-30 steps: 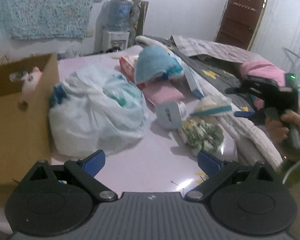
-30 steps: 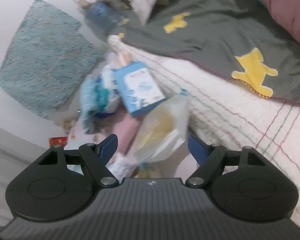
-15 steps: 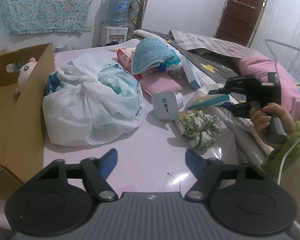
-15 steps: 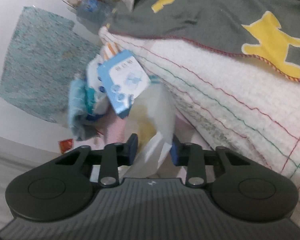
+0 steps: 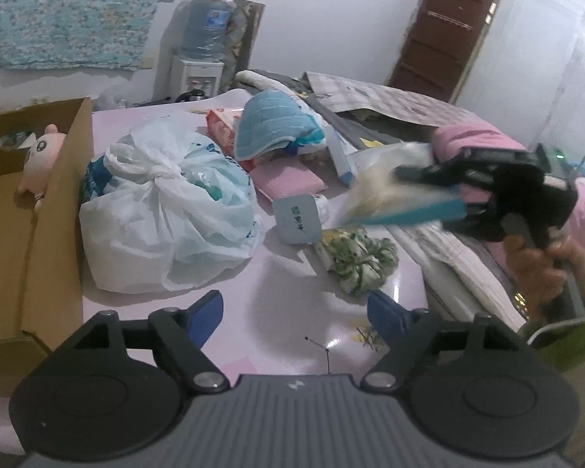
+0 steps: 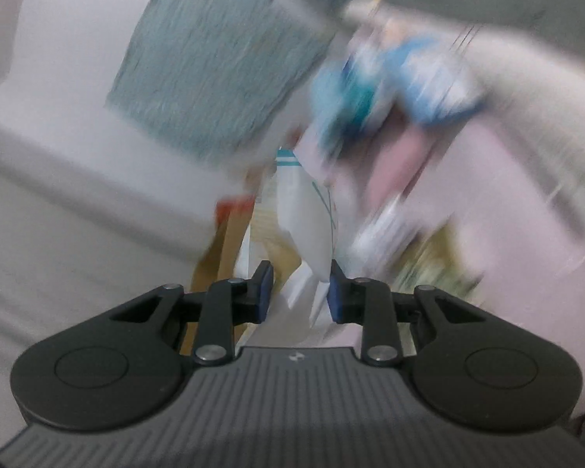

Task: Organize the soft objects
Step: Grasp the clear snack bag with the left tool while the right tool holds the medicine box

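The packet (image 6: 308,241) has lifted, pinched between the right tongs (image 6: 297,292).

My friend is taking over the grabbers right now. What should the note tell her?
Right tool: shut on the clear packet, lifted off the table.
Left tool: nothing between its pads, jaws opening, over the pink table.
Done: pink plush is in the cardboard box.
Left: packet, green scrunchie, blue cloth, tied white bag.
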`<state>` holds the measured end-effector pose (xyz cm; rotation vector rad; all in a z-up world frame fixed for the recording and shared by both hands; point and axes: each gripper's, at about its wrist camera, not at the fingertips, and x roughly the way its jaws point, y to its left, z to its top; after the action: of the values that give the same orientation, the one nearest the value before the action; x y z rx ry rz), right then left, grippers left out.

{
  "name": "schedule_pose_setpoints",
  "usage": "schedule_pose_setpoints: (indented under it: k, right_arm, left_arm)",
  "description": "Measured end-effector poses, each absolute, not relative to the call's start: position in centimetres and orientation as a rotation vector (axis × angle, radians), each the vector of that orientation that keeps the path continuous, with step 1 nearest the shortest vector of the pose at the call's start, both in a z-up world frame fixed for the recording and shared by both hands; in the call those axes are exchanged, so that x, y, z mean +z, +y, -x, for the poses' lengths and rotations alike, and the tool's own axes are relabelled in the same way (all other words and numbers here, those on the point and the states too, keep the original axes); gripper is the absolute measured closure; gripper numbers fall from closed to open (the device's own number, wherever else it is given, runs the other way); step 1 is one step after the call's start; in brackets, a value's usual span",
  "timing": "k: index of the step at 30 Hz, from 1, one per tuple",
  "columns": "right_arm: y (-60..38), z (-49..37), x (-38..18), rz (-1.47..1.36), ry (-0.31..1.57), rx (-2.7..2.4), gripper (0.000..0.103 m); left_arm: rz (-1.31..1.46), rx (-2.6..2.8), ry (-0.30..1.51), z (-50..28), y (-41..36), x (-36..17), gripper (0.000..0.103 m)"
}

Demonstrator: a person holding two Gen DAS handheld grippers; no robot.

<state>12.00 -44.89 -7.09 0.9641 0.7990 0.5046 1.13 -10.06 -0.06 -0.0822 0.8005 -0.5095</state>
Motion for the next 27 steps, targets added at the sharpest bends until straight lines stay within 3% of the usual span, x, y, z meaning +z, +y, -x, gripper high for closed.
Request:
schedule_pose_setpoints:
  k: [9, 13, 19, 27]
  right_arm:
    - [-33.7, -13.5, -14.1, -0.845, 1.064, 0.633, 0.076]
    - [-32.7, -14.0, -15.2, -0.785, 1.112, 0.585, 0.069]
    - [-34.5, -12.6, -14.2, -0.754, 1.066, 0.544, 0.042]
    - [-39.4, -9.7, -11.8, -0.866, 0.923, 0.554, 0.037]
  left_arm:
    - [0.063, -0.495, 0.895, -2.5, -9.4, -2.4, 0.016]
    - [0.021, -0.448, 0.931, -4.0, -10.1, -3.9, 0.016]
    - [-0.002, -0.456, 0.963, -5.5, -11.5, -5.0, 0.016]
    - [-0.006, -0.461, 1.011, -7.5, -13.7, -6.1, 0.012]
